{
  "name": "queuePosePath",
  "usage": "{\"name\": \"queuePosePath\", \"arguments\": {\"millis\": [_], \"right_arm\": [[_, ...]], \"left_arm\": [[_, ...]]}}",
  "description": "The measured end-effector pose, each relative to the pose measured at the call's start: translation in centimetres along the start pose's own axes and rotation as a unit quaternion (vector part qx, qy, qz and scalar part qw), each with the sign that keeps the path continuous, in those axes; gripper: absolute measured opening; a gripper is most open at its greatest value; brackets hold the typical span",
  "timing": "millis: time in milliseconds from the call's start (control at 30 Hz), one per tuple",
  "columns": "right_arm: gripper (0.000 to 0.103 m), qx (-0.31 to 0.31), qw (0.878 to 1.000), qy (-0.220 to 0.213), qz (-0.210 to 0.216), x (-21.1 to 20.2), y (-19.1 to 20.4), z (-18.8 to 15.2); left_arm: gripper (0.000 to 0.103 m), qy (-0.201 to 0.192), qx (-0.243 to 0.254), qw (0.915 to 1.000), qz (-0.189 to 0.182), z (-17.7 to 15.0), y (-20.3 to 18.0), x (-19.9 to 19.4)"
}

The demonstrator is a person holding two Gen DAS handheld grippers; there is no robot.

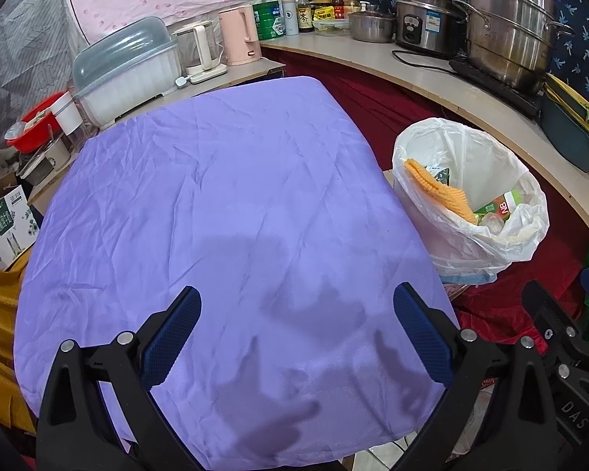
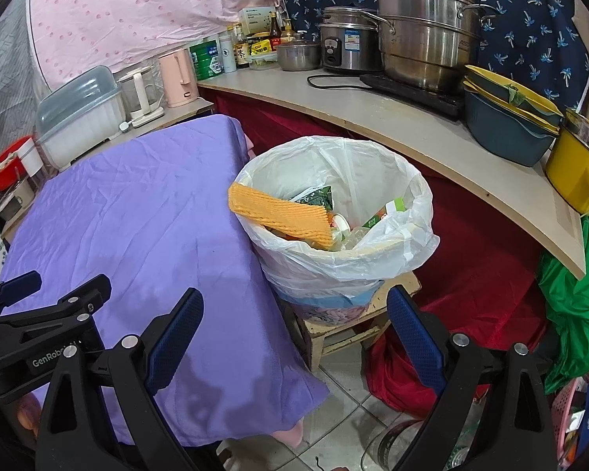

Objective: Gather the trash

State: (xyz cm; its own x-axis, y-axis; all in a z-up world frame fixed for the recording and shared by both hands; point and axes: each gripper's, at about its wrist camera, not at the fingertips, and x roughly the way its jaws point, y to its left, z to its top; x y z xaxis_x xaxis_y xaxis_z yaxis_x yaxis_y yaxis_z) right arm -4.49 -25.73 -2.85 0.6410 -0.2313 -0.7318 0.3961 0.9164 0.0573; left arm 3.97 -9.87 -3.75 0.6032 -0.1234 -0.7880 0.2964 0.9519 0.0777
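Note:
A trash bin lined with a white plastic bag (image 1: 487,243) (image 2: 373,259) stands on a small wooden stool (image 2: 333,333) right of the table. In it lie an orange foam net (image 2: 282,214) (image 1: 436,190), green packets (image 2: 314,196) and a green carton (image 1: 494,206). My left gripper (image 1: 296,298) is open and empty above the near part of the purple tablecloth (image 1: 216,196). My right gripper (image 2: 294,302) is open and empty, held in front of the bin at the table's corner. The left gripper (image 2: 55,286) shows at the left of the right wrist view.
A curved counter (image 2: 412,129) behind the bin holds steel pots (image 2: 424,27), a rice cooker (image 2: 343,45), stacked basins (image 2: 506,117) and bottles. A dish box (image 1: 125,70), kettles (image 1: 237,35) and a red bowl (image 1: 39,121) stand beyond the table. Red cloth (image 2: 471,274) hangs under the counter.

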Motion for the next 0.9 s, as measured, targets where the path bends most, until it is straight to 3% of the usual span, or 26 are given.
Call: {"name": "queuePosePath", "arguments": {"millis": [900], "right_arm": [[0.091,0.006,1.0,-0.002,-0.002,-0.3,-0.8,0.0]], "left_arm": [[0.094,-0.006,0.013,0.9999,0.002,-0.4,-1.2,-0.5]]}}
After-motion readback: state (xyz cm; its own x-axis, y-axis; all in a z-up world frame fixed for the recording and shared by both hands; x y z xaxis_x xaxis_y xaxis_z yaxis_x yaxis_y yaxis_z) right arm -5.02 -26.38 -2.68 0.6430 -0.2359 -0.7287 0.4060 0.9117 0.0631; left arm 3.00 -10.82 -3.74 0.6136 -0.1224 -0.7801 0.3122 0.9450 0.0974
